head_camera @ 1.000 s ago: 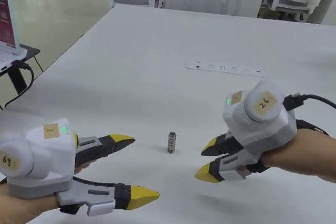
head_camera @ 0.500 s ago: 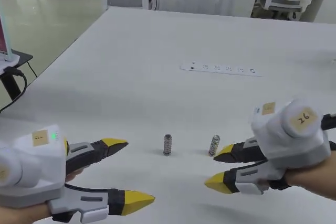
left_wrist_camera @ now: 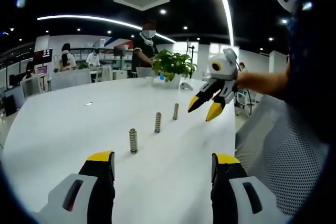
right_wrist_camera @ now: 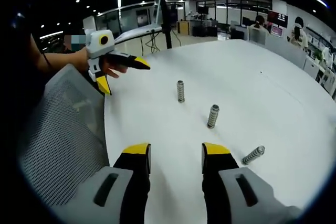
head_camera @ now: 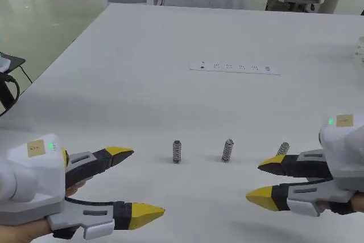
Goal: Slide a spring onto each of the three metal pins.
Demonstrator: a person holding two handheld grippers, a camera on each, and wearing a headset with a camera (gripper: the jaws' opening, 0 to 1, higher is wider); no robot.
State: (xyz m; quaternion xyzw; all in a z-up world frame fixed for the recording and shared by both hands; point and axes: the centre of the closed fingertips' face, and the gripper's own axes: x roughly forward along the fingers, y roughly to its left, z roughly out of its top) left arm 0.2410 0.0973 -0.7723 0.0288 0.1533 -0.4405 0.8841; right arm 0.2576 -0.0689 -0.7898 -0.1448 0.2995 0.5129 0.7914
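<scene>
A white table (head_camera: 142, 55) stretches away from the viewer. At the near left, the left gripper (head_camera: 133, 183) hovers over it. Its yellow-tipped jaws are spread wide, with nothing between them.

To its right, clear of the jaw tips, the left spring (head_camera: 177, 151) stands upright on the table. Next to the right, the middle spring (head_camera: 227, 150) stands with a slight lean. Far behind these two, a flat white power strip (head_camera: 235, 68) lies across the table. Further right again, the right spring (head_camera: 282, 148) tilts plainly to one side. In the right gripper view it leans steeply, close to lying down.

The three springs form a spaced row across the near part of the table. Whether metal pins stand inside the coils is too small to tell.

At the near right, the right gripper (head_camera: 260, 181) hovers with its jaws moderately apart and holding nothing. Its far jaw is close in front of the right spring.

The springs look small, light and made of thin wire. They would probably be slippery between hard jaws and could roll or flick away if pinched firmly. They would also squash easily along their length. The safest hold is likely a light pinch across the coils at mid-length, leaving one end free to pass over a pin. The leaning right spring probably needs the gentlest approach.
</scene>
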